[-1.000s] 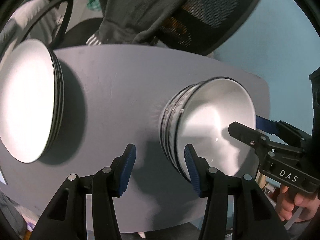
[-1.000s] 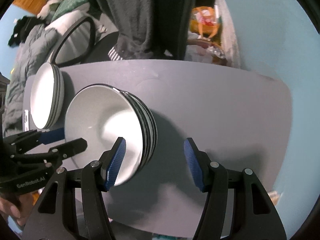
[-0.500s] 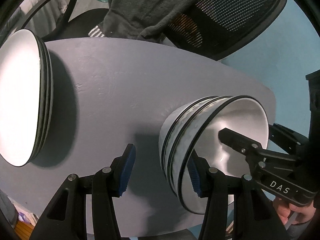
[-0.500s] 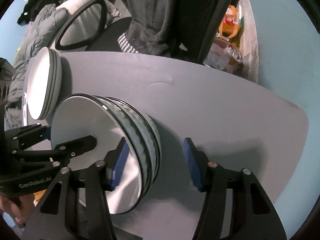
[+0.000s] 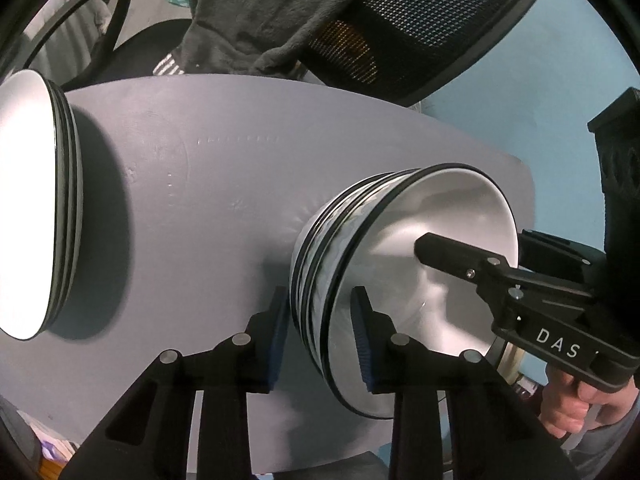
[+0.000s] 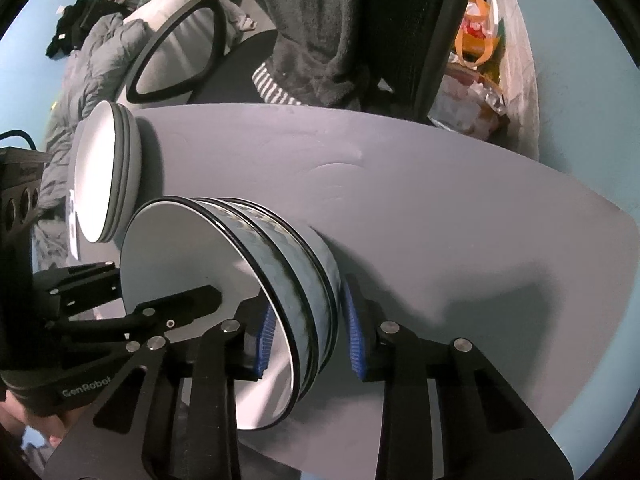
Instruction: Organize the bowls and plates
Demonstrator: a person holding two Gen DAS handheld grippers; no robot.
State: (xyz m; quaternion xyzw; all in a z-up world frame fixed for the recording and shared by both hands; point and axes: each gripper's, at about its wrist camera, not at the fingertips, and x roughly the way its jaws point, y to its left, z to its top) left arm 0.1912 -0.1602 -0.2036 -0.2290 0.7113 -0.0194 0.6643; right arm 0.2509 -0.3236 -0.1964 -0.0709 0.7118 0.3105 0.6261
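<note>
A stack of white bowls with dark rims stands on the grey table, and it also shows in the right wrist view. My left gripper is shut on the stack's rim from the left side. My right gripper is shut on the rim from the opposite side. Each gripper has one finger inside the top bowl and one outside. A stack of white plates sits at the table's left end and shows in the right wrist view.
A black mesh office chair with a dark garment draped on it stands behind the table. A bag of clutter lies past the table's far right corner. The table edge is close on the right.
Both grippers have moved in and closed on the bowl stack's rim from opposite sides. The bowls and plates stay in place on the table.
</note>
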